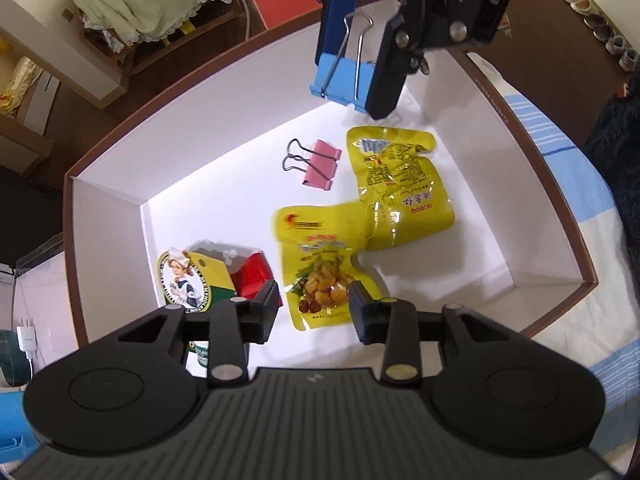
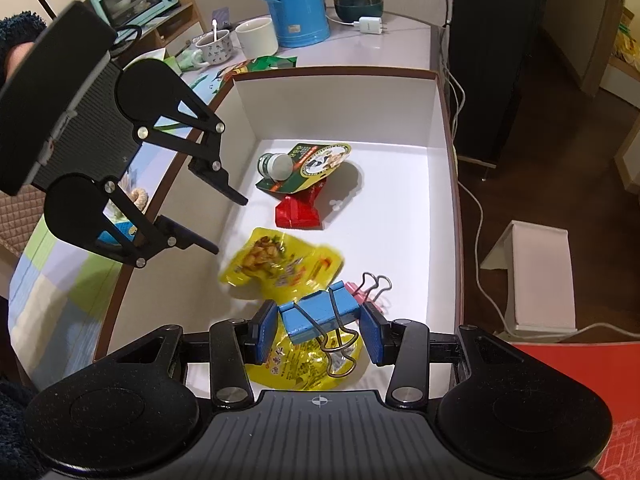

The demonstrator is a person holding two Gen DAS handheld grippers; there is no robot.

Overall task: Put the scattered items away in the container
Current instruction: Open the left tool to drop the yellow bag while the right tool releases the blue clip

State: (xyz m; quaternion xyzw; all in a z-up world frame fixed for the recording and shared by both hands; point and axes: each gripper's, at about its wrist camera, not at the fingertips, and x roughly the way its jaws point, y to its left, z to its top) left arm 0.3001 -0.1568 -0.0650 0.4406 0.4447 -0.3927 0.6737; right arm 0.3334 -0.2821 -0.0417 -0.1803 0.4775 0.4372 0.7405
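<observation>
Right tongs [image 2: 318, 334] straddle blue binder clip [image 2: 320, 314] loosely over box [image 1: 256, 92]; left tongs [image 1: 314, 312] wide, empty

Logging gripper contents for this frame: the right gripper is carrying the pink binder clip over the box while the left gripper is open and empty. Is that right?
Not quite: the clip between the right gripper's fingers is the blue binder clip, as the right wrist view shows. The pink binder clip lies on the floor of the box. The left gripper is open and empty, as you said.
</observation>
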